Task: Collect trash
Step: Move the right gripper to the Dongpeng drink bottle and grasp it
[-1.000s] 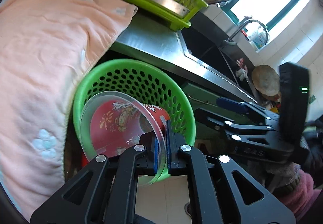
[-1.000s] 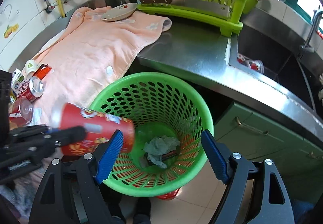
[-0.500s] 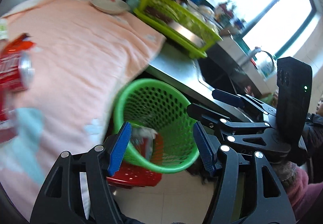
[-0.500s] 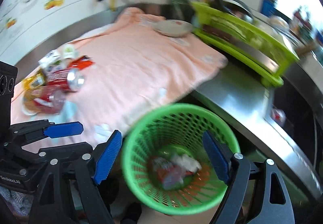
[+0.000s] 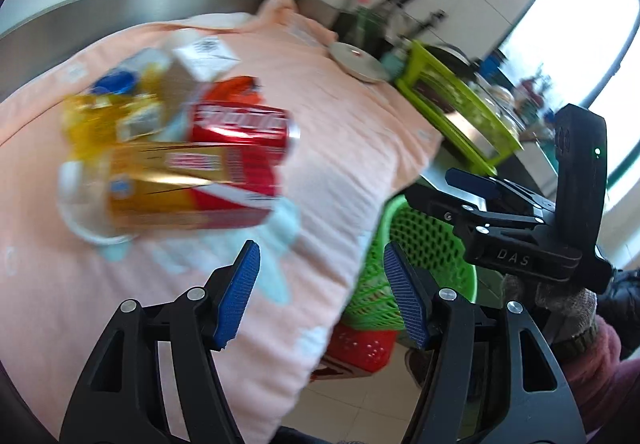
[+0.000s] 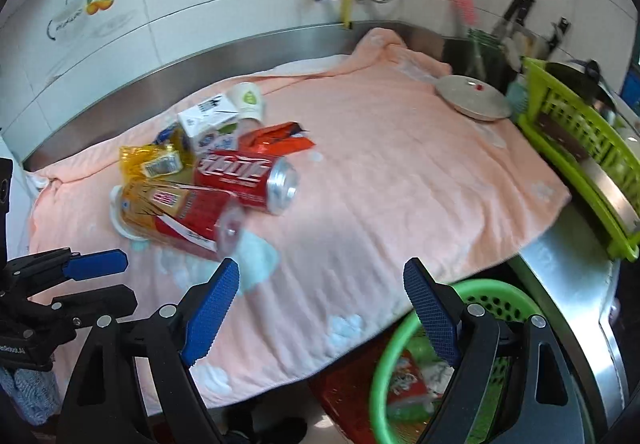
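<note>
**Next item: cup, up-left of both grippers**

Gold-and-red clear-lidded plastic noodle cup (image 6: 176, 215): lying sideways on peach towel (image 6: 400, 179), long axis left-right, against red soda can (image 6: 248, 179). Left gripper (image 5: 320, 292) nearer, spread, empty; right gripper (image 6: 320, 304) likewise.

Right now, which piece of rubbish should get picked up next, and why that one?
Probably the left hand-held gripper should reach forward to the clear red-and-gold plastic cup lying on its side on the peach towel. Its jaws are open and hold nothing, and that cup is the nearest piece in the pile. The green mesh bin waits below the counter edge.
</note>
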Action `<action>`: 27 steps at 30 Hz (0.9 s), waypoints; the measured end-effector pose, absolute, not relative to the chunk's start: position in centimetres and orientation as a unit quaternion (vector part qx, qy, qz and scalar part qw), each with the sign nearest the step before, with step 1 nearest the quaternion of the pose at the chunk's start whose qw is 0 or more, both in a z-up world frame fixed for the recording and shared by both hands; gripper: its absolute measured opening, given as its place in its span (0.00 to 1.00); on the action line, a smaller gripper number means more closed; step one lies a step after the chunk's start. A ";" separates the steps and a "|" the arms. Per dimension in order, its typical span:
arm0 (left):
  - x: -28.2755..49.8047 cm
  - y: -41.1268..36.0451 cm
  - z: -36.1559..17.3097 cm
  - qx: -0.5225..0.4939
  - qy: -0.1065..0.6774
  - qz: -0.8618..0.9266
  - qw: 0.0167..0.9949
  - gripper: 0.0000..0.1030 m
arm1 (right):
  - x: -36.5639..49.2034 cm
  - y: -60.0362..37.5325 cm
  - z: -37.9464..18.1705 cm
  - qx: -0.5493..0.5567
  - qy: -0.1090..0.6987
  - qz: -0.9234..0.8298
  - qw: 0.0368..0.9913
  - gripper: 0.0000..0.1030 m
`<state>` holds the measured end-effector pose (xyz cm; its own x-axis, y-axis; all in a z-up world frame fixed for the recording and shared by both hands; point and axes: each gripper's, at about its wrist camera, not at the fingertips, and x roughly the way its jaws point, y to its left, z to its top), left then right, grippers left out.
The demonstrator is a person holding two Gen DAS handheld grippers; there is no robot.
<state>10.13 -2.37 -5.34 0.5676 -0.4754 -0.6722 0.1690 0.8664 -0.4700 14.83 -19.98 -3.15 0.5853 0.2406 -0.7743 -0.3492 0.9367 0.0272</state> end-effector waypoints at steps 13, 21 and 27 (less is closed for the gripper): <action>8.6 8.1 -5.8 -0.209 0.430 -0.098 0.873 0.62 | 16.8 -9.1 -4.7 -0.143 0.432 0.269 0.849 0.79; 7.2 10.0 -6.0 -0.230 0.418 -0.046 0.877 0.62 | 18.3 -5.6 -6.3 -0.224 0.424 0.350 0.805 0.79; 6.1 9.7 -6.2 -0.254 0.405 -0.002 0.879 0.62 | 18.5 -3.3 -7.4 -0.305 0.398 0.420 0.757 0.79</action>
